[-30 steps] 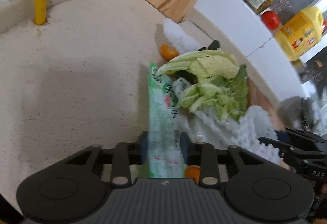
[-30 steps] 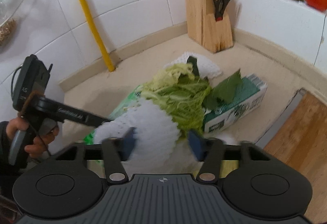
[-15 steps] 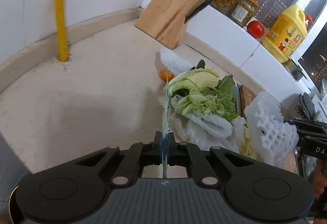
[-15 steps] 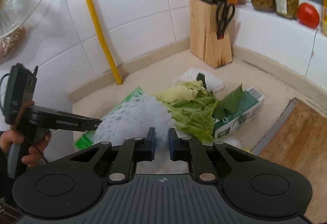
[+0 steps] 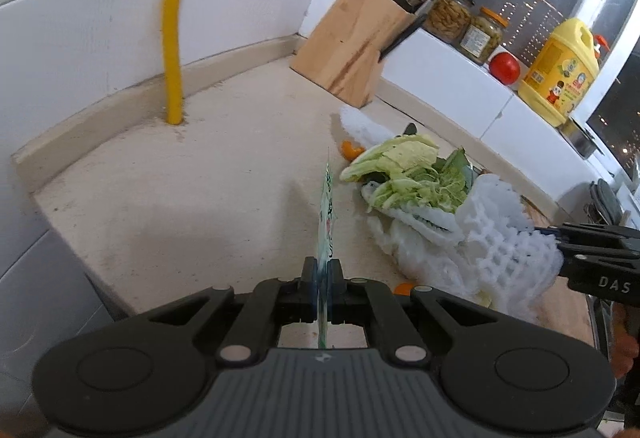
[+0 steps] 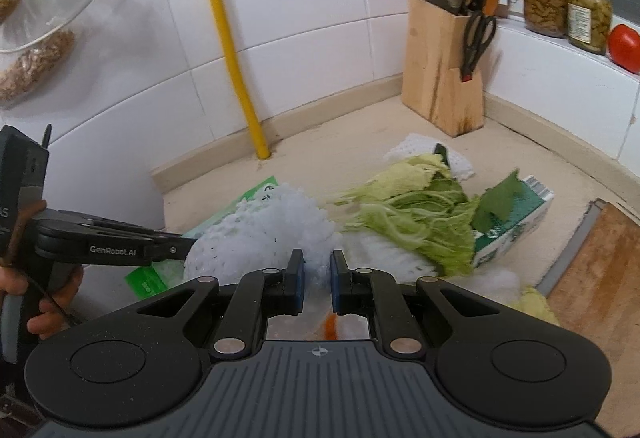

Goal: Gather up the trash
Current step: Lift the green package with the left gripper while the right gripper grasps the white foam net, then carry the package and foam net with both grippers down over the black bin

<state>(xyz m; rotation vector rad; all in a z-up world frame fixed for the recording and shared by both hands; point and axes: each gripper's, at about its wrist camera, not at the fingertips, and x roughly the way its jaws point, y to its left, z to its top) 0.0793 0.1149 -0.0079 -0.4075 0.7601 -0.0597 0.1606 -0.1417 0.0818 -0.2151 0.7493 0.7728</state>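
My left gripper [image 5: 323, 272] is shut on a thin green plastic wrapper [image 5: 326, 222], held edge-on above the beige counter [image 5: 180, 190]. My right gripper [image 6: 317, 262] is shut on a white foam fruit net [image 6: 264, 234], lifted off the counter; the net also shows in the left wrist view [image 5: 508, 234]. On the counter lies a pile of cabbage leaves [image 6: 412, 206] over a green carton [image 6: 516, 218], more white foam netting [image 5: 420, 238] and orange peel bits [image 5: 351, 149].
A wooden knife block [image 6: 444, 66] stands in the corner. A yellow pipe [image 6: 228, 38] runs up the tiled wall. Jars [image 6: 568, 10], a tomato [image 6: 624, 46] and a yellow oil jug [image 5: 560, 74] sit on the ledge. A wooden board [image 6: 596, 278] lies at right.
Both grippers closed, the left on the green wrapper and the right on the foam net, then lifted them up off the pile and back from the counter.
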